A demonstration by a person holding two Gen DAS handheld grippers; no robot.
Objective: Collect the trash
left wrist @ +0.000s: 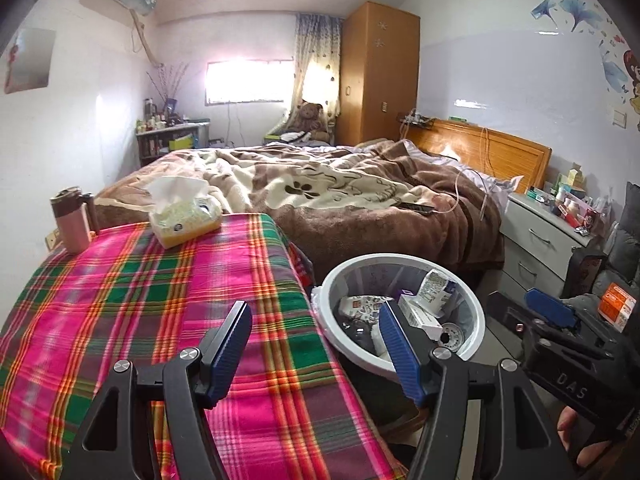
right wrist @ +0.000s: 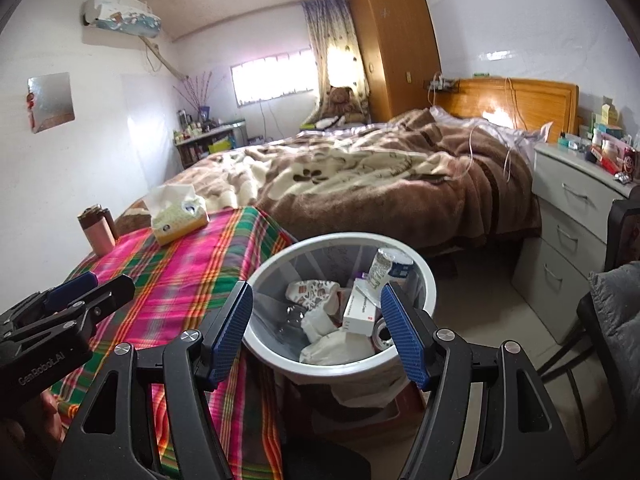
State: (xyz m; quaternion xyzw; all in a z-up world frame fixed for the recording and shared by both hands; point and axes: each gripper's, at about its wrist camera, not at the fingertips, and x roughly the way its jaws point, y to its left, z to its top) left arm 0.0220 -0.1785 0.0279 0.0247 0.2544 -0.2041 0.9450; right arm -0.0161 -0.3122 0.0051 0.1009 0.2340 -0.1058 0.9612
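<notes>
Two grippers fill the foreground, one held in each hand. On the left gripper (left wrist: 316, 344) the jaws stand wide apart with nothing between them, hovering over the right edge of the counter (left wrist: 132, 308), which is covered in a pink, green and orange plaid cloth. On the right gripper (right wrist: 316, 332) the jaws are likewise wide apart and empty, hanging above the trash bin (right wrist: 424, 276).

One round white bin with a clear liner stands on the floor, just beside the counter and in front of the bed (left wrist: 360, 184). It already holds the trash: roughly six or seven pieces, though the pile overlaps too much for a sure count. I can make out one white carton (right wrist: 358, 314), one printed wrapper (right wrist: 310, 292), one upright cup or tub (right wrist: 384, 268), one dark can end (right wrist: 382, 334), and two or three crumpled white tissues (right wrist: 336, 344).

Judging from this, collection looks nearly finished. No loose rubbish shows on the counter; only two things remain there, one tissue box (left wrist: 186, 218) and one pink lidded mug (left wrist: 72, 220), both near the far edge and neither looking like trash. One orange packet (left wrist: 618, 306) lies on a dark cushion to the right; whether it is rubbish I cannot tell.
</notes>
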